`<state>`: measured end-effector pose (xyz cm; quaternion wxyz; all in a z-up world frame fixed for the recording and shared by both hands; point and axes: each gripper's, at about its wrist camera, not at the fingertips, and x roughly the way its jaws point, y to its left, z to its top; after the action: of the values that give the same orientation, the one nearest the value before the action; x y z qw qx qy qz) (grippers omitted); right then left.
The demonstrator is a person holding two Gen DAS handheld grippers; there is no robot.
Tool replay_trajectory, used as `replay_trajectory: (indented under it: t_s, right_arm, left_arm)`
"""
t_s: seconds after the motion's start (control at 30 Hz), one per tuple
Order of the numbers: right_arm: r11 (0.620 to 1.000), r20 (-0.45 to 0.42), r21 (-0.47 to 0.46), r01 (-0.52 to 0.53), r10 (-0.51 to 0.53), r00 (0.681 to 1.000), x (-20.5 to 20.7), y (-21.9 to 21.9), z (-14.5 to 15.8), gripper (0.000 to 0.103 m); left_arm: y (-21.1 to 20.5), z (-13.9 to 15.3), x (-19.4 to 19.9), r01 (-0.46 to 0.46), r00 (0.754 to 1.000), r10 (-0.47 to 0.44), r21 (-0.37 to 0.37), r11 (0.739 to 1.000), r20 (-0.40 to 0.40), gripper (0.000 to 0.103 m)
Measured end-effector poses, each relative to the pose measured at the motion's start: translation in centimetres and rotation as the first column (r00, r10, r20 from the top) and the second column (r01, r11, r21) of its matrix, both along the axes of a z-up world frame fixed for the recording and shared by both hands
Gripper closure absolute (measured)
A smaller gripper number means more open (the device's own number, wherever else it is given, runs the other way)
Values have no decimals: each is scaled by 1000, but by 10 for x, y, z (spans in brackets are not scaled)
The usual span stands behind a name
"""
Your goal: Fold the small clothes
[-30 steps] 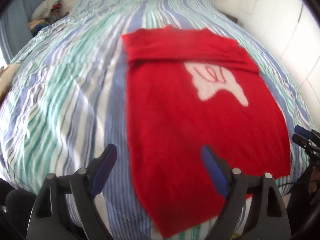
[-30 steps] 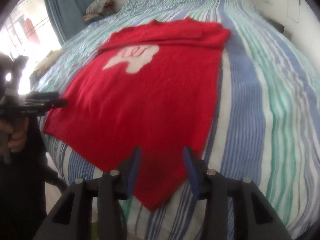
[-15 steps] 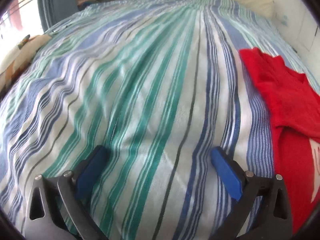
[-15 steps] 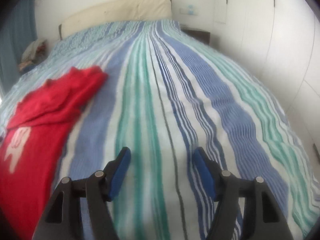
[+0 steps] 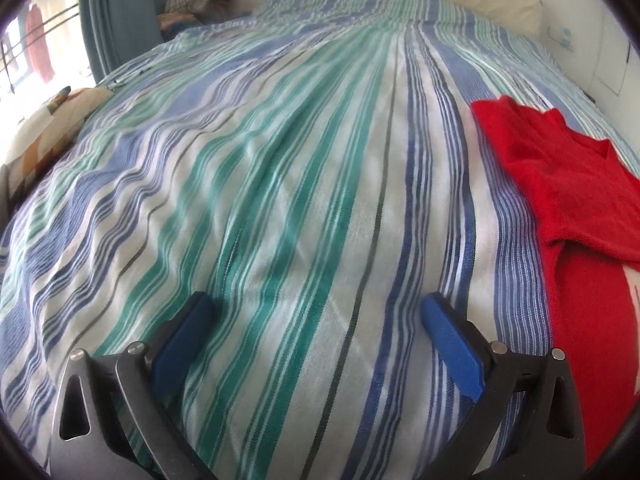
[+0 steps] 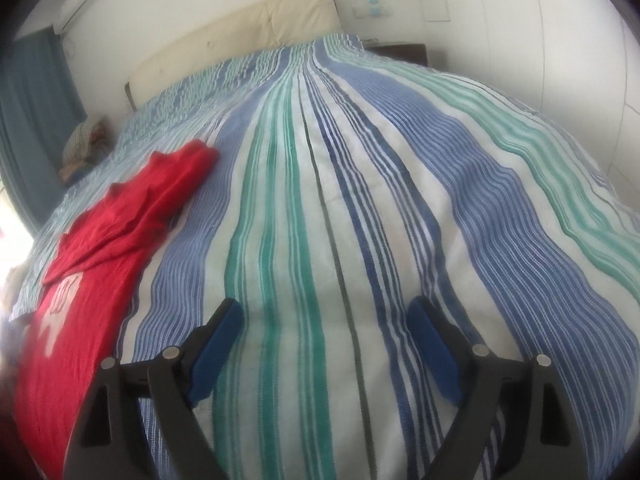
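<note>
A red sweater (image 5: 576, 208) with a white print lies flat on the striped bedspread (image 5: 280, 184), its top part folded over. In the left wrist view it is at the right edge; in the right wrist view the red sweater (image 6: 100, 248) is at the left edge. My left gripper (image 5: 316, 312) is open and empty over bare bedspread, left of the sweater. My right gripper (image 6: 324, 316) is open and empty over the bedspread (image 6: 360, 200), right of the sweater.
A cream headboard (image 6: 240, 36) stands at the far end of the bed. Blue curtains (image 5: 116, 16) and a pile of clothes (image 5: 196, 4) are at the far left. A patterned cushion (image 5: 44, 132) lies at the bed's left edge. White wardrobe doors (image 6: 580, 40) stand on the right.
Both grippers have swung outward from over the sweater's hem to bare bedspread on either side of it. The right gripper has opened wider. The sweater has not moved.
</note>
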<state>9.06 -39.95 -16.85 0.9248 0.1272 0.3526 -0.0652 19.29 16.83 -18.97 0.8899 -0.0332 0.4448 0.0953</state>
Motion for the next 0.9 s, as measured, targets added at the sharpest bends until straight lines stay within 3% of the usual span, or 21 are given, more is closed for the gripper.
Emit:
replay_trajectory:
  t_s: [0.9]
  right_arm:
    - [1000,-2,1,-5,5,1000,2,2,-1,15]
  left_arm:
    - [-1,0,3,0,1000,0,2,1000,-12,0]
